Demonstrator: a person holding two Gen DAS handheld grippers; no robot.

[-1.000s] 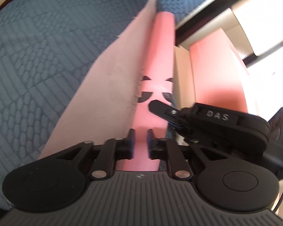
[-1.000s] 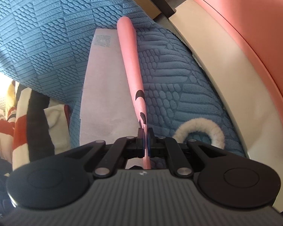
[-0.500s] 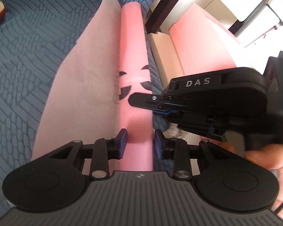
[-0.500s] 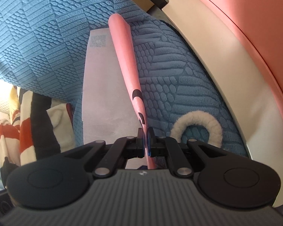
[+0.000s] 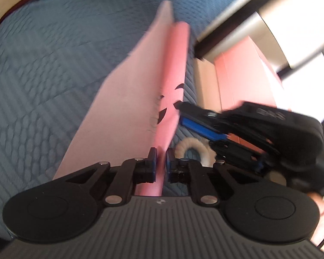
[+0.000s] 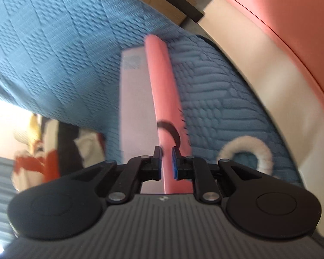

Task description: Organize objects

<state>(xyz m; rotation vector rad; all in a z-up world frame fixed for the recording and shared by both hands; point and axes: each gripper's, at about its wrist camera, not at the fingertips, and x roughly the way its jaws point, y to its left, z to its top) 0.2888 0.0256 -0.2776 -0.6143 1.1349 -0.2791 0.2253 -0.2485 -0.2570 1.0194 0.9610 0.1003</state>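
Observation:
A pink mat [image 5: 127, 99], partly rolled into a pink roll [image 5: 176, 64] with black markings, lies on a blue textured bedspread [image 5: 54, 54]. My left gripper [image 5: 161, 158] has its jaws narrowly apart around the near end of the roll. My right gripper [image 6: 166, 157] also has its jaws slightly apart, with the roll's edge [image 6: 162, 86] between them. The right gripper shows in the left wrist view [image 5: 248, 129], beside the roll. Both views are blurred by motion.
A white fluffy ring [image 6: 246, 149] lies on the bedspread just right of the roll; it also shows in the left wrist view [image 5: 192, 149]. A pink headboard [image 6: 280, 21] and cream bed frame [image 6: 248, 69] run along the right. Striped fabric [image 6: 43, 151] sits at the left.
My right gripper's jaws have parted from a tight pinch on the roll. My left gripper's jaws have narrowed around the roll. Both views have shifted and blurred.

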